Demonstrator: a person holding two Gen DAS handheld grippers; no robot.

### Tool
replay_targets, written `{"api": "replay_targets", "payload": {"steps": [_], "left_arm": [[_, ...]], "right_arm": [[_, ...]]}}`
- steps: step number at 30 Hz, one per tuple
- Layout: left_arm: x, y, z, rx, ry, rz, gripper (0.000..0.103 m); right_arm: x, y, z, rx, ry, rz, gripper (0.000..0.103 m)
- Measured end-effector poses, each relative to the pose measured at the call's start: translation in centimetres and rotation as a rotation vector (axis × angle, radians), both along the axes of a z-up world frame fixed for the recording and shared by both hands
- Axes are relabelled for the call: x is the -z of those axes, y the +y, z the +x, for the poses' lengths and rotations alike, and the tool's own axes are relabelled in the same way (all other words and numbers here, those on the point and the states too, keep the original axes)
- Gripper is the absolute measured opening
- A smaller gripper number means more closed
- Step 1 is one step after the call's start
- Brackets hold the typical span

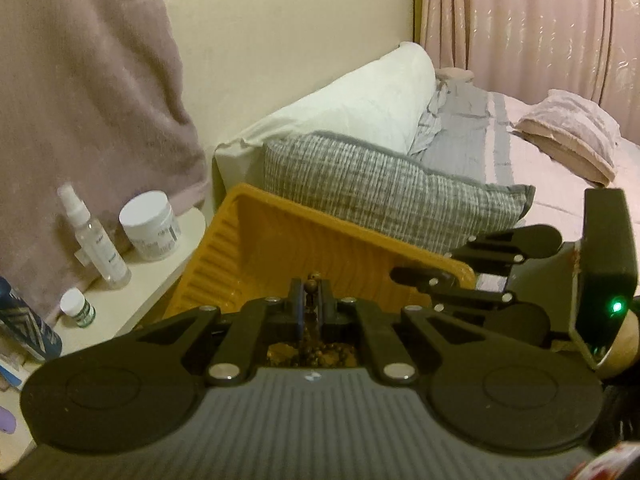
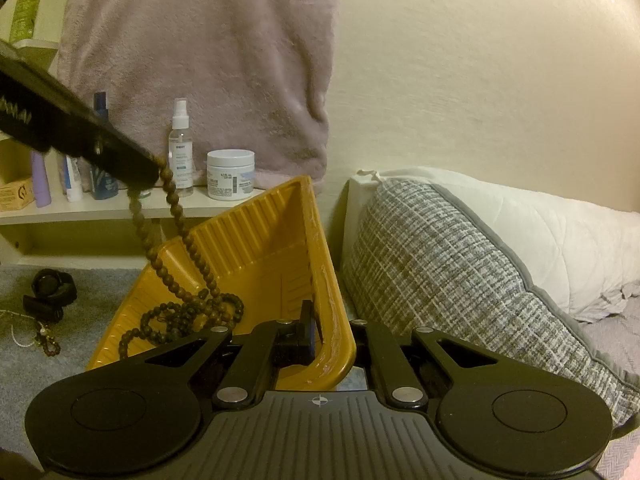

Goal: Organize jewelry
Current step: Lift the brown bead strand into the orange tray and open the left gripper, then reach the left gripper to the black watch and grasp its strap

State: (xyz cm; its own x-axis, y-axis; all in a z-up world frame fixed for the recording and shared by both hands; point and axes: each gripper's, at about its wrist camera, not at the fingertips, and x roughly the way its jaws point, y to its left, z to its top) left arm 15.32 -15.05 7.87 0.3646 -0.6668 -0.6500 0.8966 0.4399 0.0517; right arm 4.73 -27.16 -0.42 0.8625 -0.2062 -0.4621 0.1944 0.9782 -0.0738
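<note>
Tilting downward, left gripper (image 1: 310,294) pinching bead necklace (image 2: 188,240), right gripper (image 2: 320,340) clamping yellow tray (image 2: 280,236)

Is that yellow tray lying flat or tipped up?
Tipped up: the yellow tray slants, its corner clamped in the right tool.

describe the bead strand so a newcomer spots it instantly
Find the yellow tray tilted against the grey checked pillow. The brown bead strand hangs from the left tongs, its lower end coiled in the tray. Unlike the watch on the bedcover, it is a long string of round wooden-looking beads.
</note>
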Motion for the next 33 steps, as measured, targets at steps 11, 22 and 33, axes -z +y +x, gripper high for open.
{"api": "replay_targets", "payload": {"steps": [11, 22, 33], "left_arm": [[1.0, 0.3, 0.3, -0.018, 0.023, 0.014, 0.006], [1.6, 1.1, 1.0, -0.059, 0.042, 0.007, 0.013], [0.5, 7.9, 1.8, -0.301, -0.022, -0.051, 0.019]], "right_arm": [[0.0, 0.0, 0.0, 0.0, 0.0, 0.0, 0.006], [0.1, 0.0, 0.0, 0.001, 0.0, 0.002, 0.006], [0.1, 0.0, 0.0, 0.001, -0.001, 0.002, 0.006]]}}
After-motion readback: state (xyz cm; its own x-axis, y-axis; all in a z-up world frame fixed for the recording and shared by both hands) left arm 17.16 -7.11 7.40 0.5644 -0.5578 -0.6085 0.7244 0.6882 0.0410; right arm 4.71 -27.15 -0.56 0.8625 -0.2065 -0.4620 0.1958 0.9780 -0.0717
